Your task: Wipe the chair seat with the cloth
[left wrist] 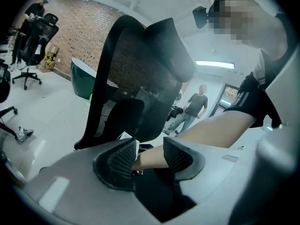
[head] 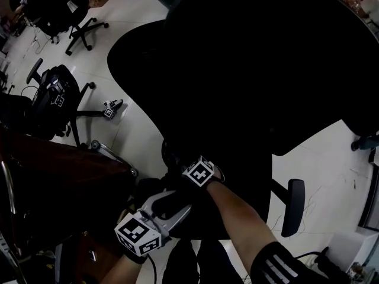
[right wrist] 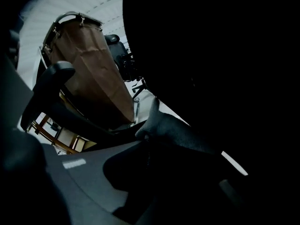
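**Cloth held ready at the seat's edge**

The grey cloth (right wrist: pixel 174 131) is pinched tight in the right gripper (right wrist: pixel 145 139), low by the near edge of the black chair seat (head: pixel 249 70). The left gripper (left wrist: pixel 149 154) is held open just beside it, with nothing gripped. The cloth should be pressed flat and pushed across the seat in long strokes. Farther off, another chair (head: pixel 56 96) is seen. No words can be read.

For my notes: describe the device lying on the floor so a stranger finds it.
Left of the big black chair, by the smaller chair's legs, lies the device. Its marker cube rests on the floor, in nobody's hand.
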Tool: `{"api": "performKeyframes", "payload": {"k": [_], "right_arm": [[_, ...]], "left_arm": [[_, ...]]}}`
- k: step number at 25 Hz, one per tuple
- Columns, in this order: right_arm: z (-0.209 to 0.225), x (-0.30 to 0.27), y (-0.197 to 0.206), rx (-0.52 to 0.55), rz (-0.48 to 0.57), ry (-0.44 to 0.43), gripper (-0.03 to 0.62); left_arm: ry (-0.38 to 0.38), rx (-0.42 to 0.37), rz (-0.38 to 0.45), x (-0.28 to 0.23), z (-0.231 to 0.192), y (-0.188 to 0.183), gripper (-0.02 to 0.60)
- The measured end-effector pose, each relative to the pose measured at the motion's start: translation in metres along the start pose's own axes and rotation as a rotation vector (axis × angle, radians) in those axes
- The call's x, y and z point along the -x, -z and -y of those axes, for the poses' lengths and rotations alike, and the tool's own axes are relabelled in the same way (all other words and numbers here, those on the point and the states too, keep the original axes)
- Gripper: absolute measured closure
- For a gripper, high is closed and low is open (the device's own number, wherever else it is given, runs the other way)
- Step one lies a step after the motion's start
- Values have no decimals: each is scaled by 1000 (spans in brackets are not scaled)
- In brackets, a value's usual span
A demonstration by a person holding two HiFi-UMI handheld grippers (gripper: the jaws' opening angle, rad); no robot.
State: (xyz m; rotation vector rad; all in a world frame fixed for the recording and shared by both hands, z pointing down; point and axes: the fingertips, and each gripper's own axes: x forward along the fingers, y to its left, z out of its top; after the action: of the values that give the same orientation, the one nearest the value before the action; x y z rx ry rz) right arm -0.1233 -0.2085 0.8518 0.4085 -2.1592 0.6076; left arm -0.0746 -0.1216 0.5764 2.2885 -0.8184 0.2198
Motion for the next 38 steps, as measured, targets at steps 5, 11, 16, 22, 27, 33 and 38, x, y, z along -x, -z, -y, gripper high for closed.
{"api": "performKeyframes", "payload": {"k": [5,11,16,22,27,33,38], "right_arm": [[12,2,18,-32,20,-6,569],[62,49,86,-41,-91,124,569],[111,117,182,-170,-214,261,569],[139,175,231,-306,-233,401,569],[131,175,180,-363,-48,373,569],[43,106,72,-226,64,156,569],[-40,38,28,-131,46,5,569]], "left_arm": [[-2,8,-8,-17,2,4,377],[20,1,-33,-28,15,7,377],[37,7,-51,-34,21,16,377],[59,26,-56,-36,24,27,377],[56,18,-49,-28,30,20,377],[33,23,-39,-8,29,20,377],[20,20,-34,6,29,27,377]]}}
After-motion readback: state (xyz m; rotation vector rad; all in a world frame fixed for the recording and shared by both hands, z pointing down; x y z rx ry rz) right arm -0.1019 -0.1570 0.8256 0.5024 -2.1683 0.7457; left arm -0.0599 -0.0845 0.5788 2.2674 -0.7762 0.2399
